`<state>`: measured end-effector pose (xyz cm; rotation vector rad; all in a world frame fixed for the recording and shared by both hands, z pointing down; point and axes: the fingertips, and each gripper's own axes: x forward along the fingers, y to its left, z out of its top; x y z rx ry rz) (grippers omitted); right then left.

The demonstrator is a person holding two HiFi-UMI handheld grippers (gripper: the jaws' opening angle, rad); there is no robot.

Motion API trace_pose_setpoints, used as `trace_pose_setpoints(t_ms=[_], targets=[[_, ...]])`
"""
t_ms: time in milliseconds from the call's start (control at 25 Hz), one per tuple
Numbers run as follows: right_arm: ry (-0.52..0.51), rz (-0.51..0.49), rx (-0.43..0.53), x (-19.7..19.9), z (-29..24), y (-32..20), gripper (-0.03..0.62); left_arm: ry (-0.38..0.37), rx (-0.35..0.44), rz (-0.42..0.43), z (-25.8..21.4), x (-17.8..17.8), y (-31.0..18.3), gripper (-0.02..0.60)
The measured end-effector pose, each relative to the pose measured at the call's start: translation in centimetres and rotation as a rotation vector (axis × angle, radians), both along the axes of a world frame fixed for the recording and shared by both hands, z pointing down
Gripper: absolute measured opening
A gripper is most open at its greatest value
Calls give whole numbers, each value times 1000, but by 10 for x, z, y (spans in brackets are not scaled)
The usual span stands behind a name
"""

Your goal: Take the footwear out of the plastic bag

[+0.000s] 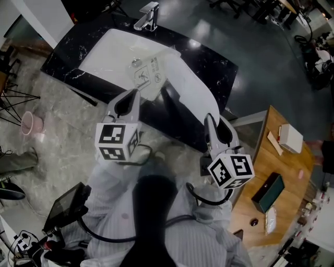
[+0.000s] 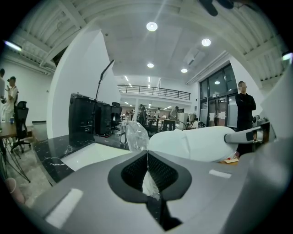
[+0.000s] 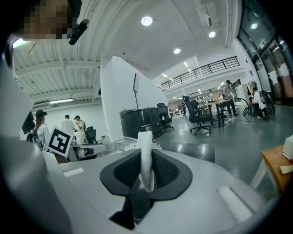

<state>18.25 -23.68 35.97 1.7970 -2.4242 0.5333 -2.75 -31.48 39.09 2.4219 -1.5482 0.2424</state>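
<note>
Over the counter, my left gripper [image 1: 136, 94] is shut on a clear plastic bag [image 1: 148, 75] with printed warning signs. The left gripper view shows the thin film [image 2: 136, 135] pinched between the left gripper's [image 2: 147, 153] pads. My right gripper [image 1: 209, 118] is shut on a white slipper [image 1: 190, 83] that reaches up and left to the bag. In the right gripper view the slipper's edge [image 3: 145, 155] stands between the pads of the right gripper [image 3: 146, 160]. Seen from the left gripper, the slipper [image 2: 197, 142] lies beside the bag. Whether its far end is still inside is unclear.
A black marble counter [image 1: 211, 62] with a white sink [image 1: 107, 55] and a faucet [image 1: 147, 15] lies below the grippers. A wooden table [image 1: 271, 187] with a box and a dark case stands at the right. A pink cup [image 1: 30, 124] sits on the floor at the left.
</note>
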Motion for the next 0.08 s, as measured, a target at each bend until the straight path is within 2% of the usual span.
trace_pose_setpoints(t_ms=[80], targets=[[-1, 0, 0, 0, 1, -2, 78, -1, 0, -4, 1, -1, -1, 2]])
